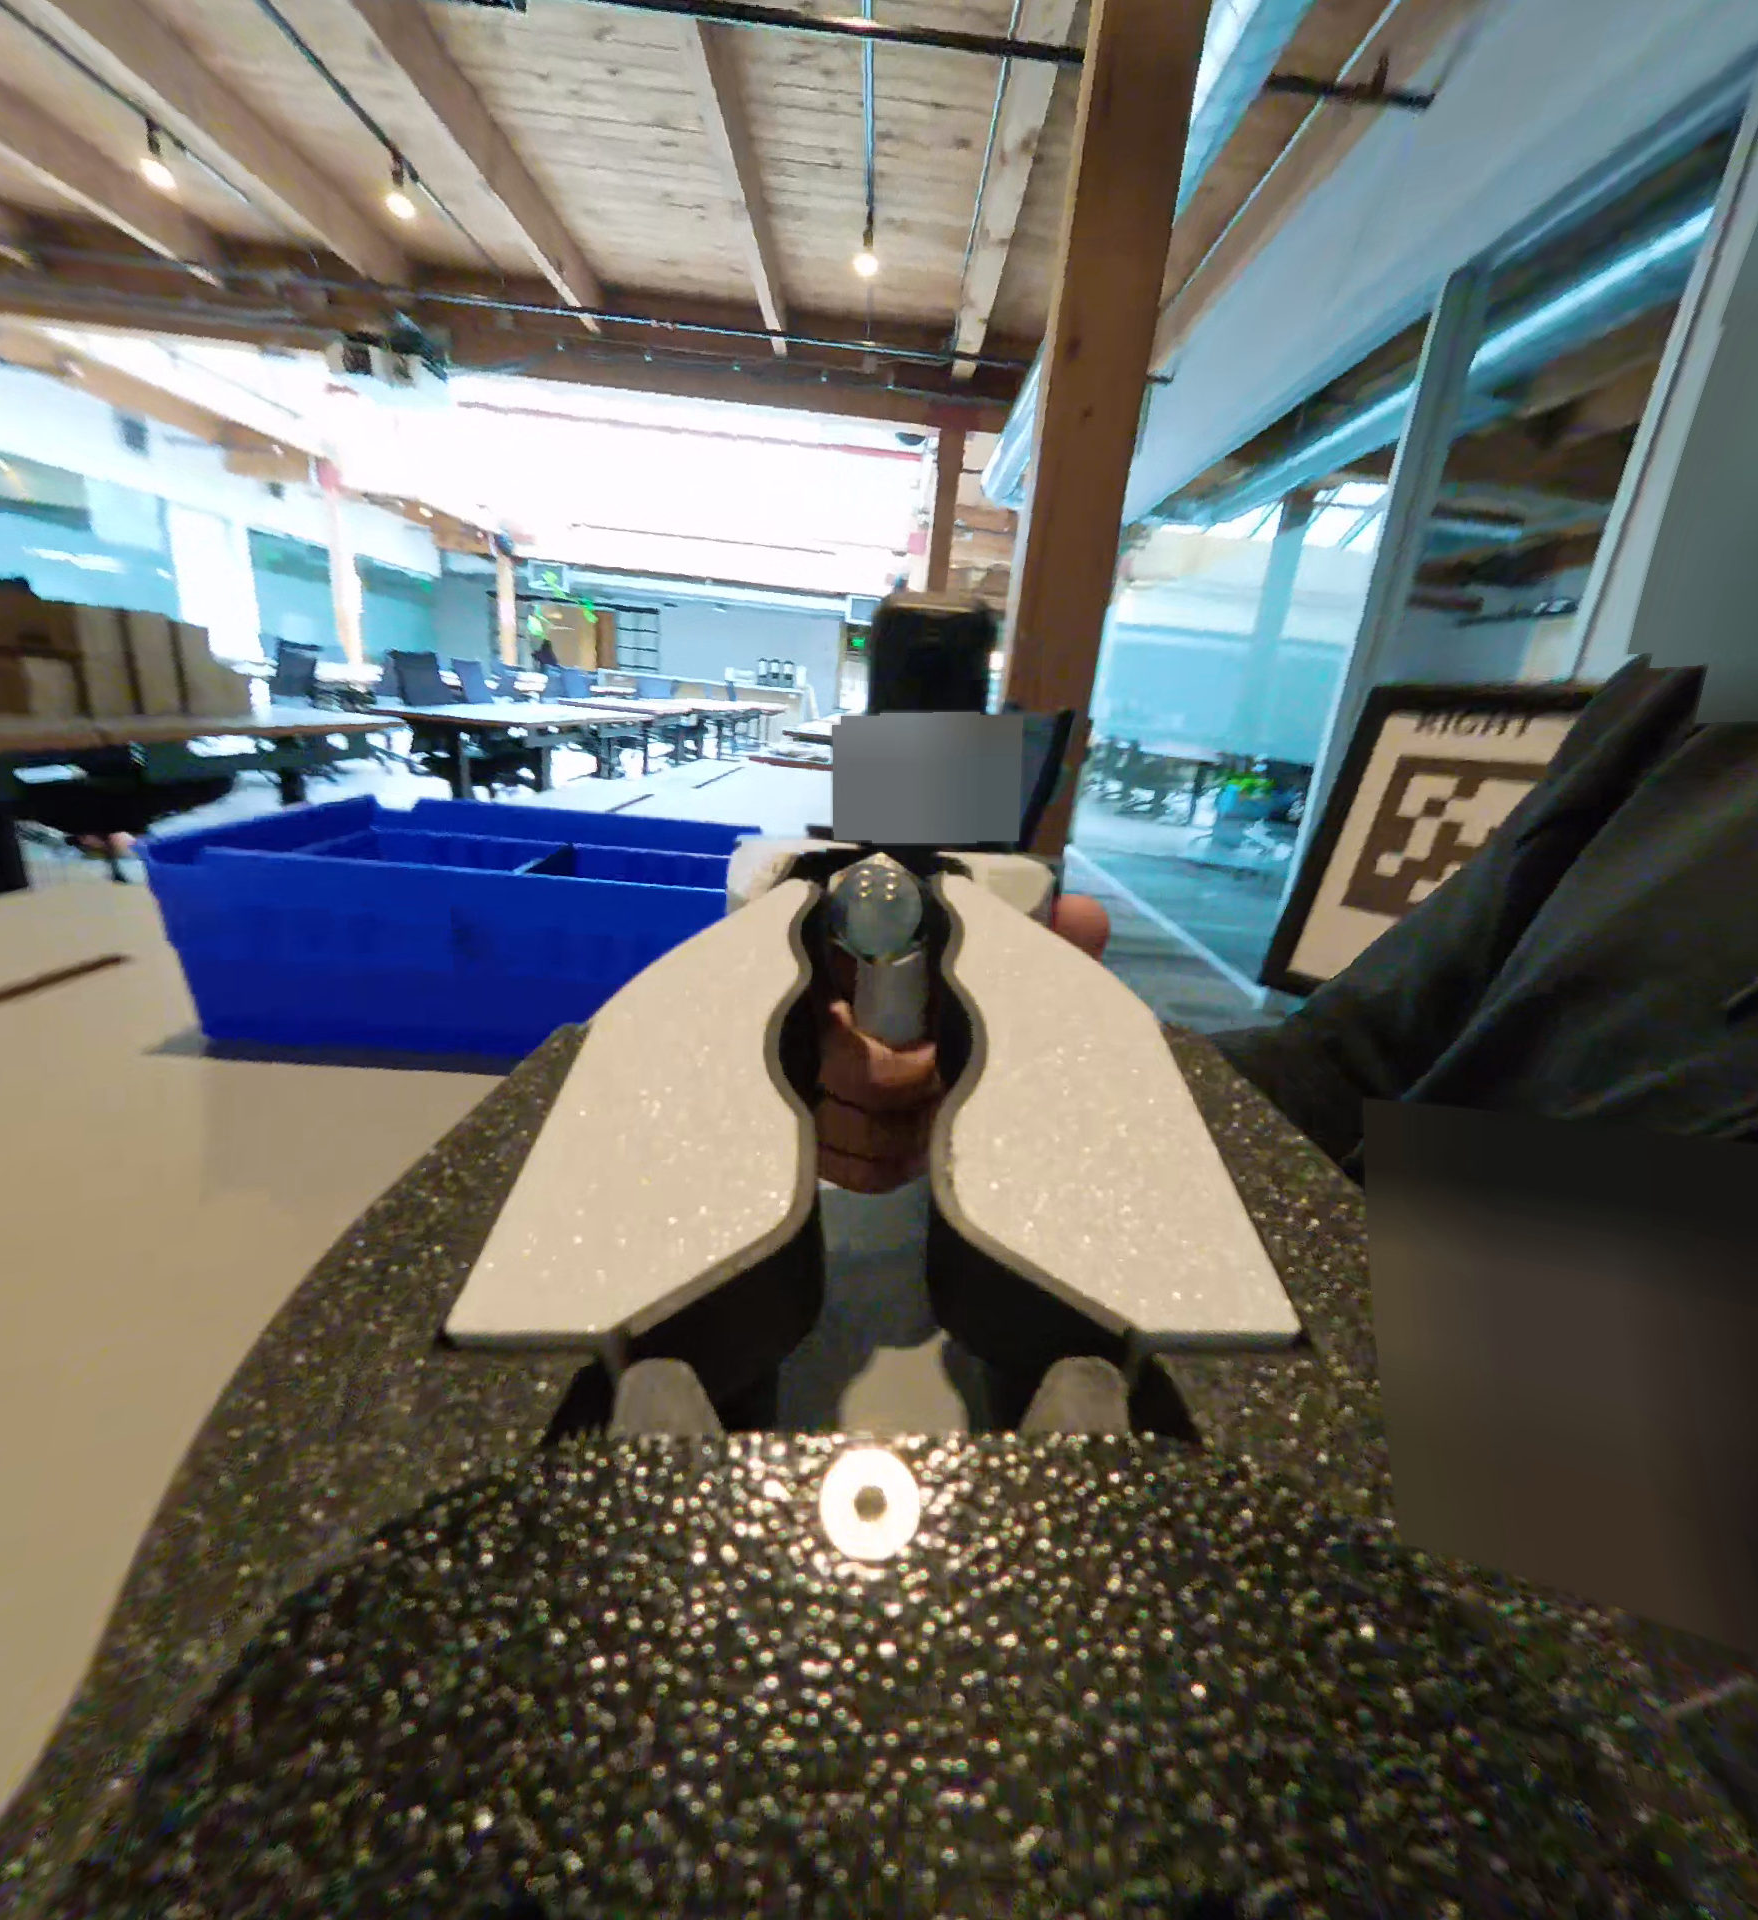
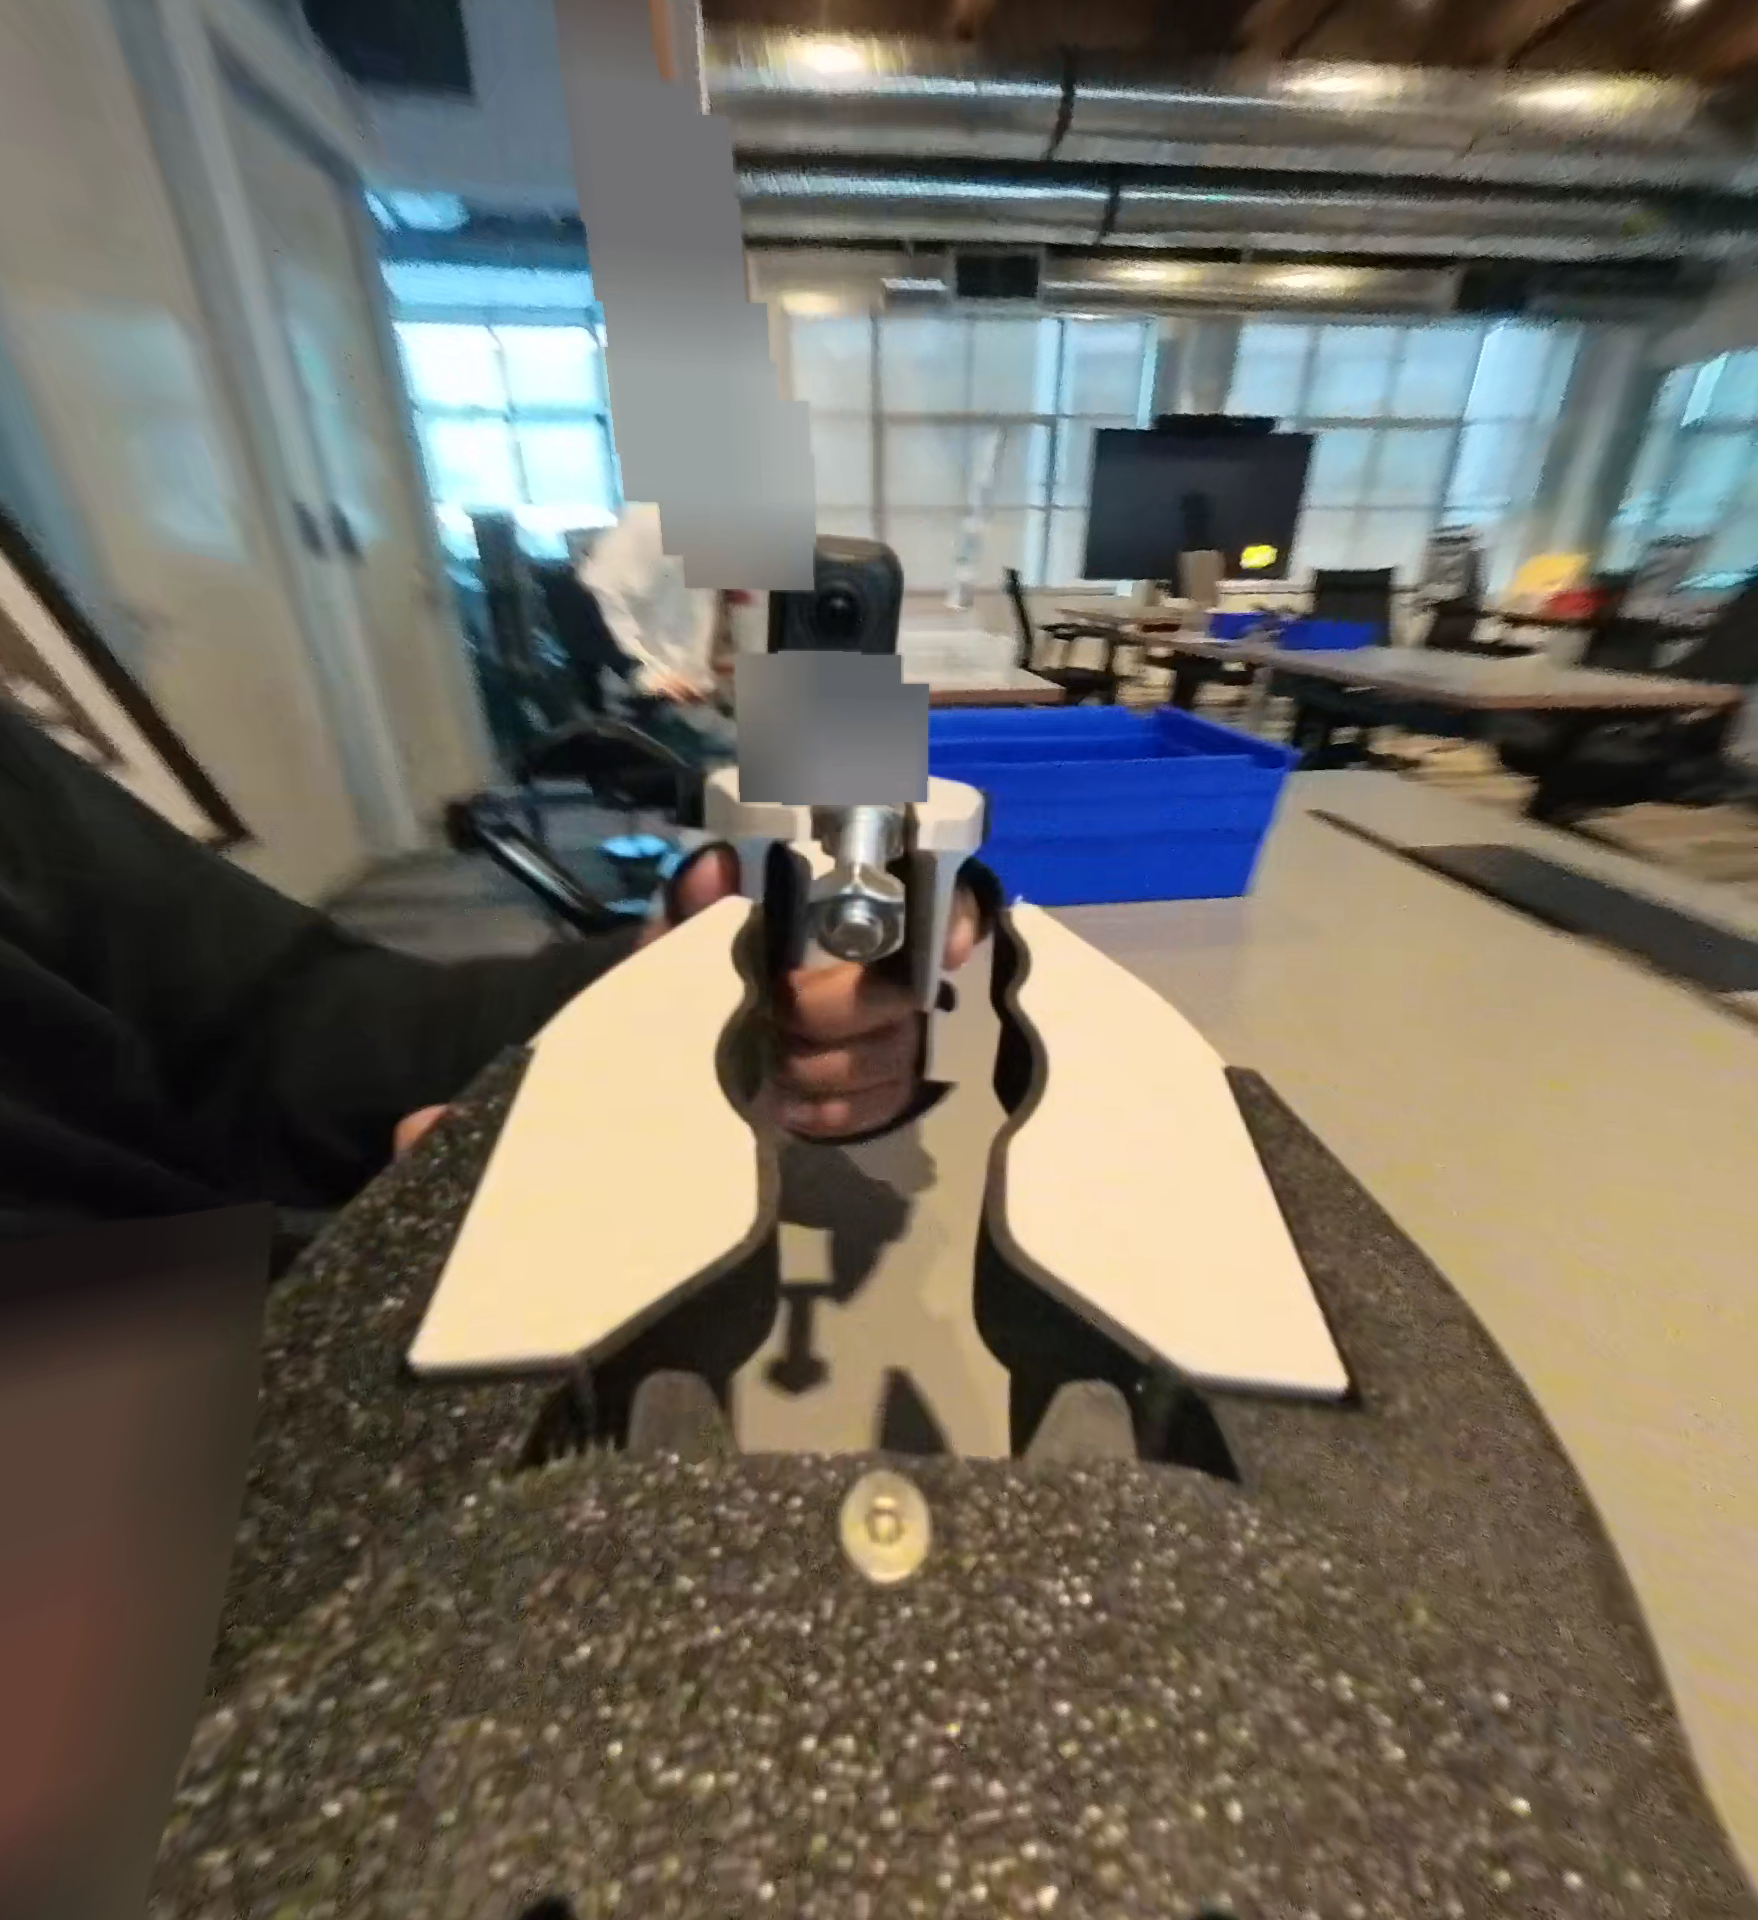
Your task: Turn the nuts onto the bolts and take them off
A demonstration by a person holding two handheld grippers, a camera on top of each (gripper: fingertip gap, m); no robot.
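Note:
My left gripper [image 1: 875, 883] is shut on a silver bolt [image 1: 880, 951] and holds it in the air above the grey table [image 1: 127, 1195]. In the right wrist view the left gripper's fingers [image 2: 787, 914] face me end-on, with the bolt between them and a hex nut [image 2: 854, 927] on its near end. My right gripper [image 2: 872, 920] is open, and its two fingers stand either side of the left gripper's tips, apart from the nut. A hand [image 2: 839, 1060] holds the left gripper's handle below.
A blue divided bin [image 1: 418, 935] stands on the table behind the grippers; it also shows in the right wrist view [image 2: 1114, 821]. A black sleeve [image 1: 1581, 935] and a framed marker board [image 1: 1426, 831] are at the right. Desks and chairs fill the room behind.

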